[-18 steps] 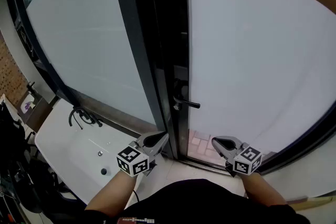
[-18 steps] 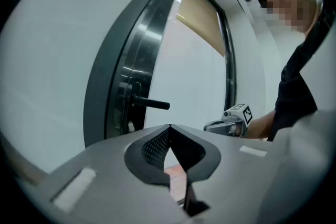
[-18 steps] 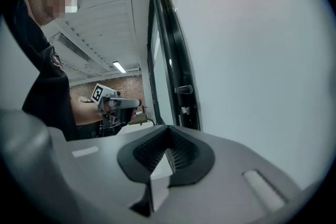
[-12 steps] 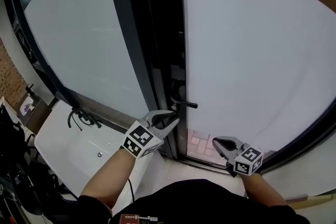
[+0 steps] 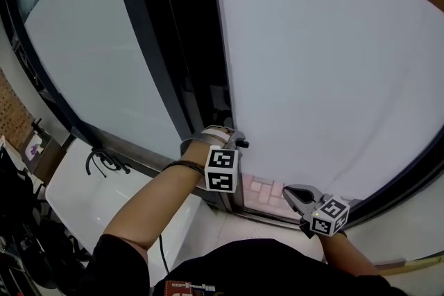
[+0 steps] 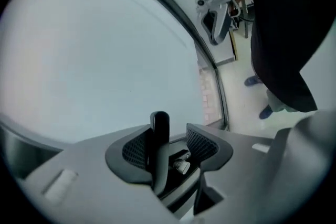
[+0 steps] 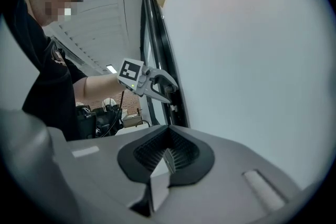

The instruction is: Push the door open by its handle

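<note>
Only its own view shows my left gripper (image 6: 173, 140), fingers released around the slim black metal door handle (image 6: 159, 134). My right gripper (image 7: 167, 157) is clenched on nothing. The frosted white glass door (image 5: 312, 80) has reddish brick paving (image 5: 267, 187) at its foot.

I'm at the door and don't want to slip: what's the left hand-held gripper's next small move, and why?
Probably close the left hand-held gripper on the door handle: it sits between the open jaws, beside one pad, clear of the other, so pushing now might slip.

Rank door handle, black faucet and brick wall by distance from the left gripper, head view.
1. door handle: between the open jaws of the left gripper.
2. black faucet: lower left, on the white sink.
3. brick wall: far left edge.
</note>
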The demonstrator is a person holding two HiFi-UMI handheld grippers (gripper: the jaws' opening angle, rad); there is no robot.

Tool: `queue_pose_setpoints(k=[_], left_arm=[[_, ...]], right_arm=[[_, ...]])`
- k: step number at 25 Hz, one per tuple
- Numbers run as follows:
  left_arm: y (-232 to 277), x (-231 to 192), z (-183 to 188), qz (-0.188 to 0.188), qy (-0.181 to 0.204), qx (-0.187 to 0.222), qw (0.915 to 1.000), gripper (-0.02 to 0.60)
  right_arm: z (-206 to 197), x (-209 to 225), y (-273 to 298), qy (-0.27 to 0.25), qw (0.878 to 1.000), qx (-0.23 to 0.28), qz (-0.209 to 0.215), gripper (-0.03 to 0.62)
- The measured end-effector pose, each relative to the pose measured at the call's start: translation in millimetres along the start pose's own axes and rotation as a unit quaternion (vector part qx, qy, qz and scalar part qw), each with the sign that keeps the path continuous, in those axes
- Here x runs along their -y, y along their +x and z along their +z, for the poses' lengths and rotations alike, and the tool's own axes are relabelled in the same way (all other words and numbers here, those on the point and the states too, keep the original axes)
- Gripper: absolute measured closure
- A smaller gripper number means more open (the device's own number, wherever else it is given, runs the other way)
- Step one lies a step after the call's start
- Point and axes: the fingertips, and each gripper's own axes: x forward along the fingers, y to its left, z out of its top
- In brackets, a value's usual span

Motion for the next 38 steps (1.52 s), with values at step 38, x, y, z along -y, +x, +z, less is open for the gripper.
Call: queue_pose_setpoints(k=[38], left_arm=[[112,-29,-48,0.102,0.225,-0.181,0.9520,0.581]], right_arm=[[-7,51,-31,0.035,0.999,0.016,0.030,0.594]])
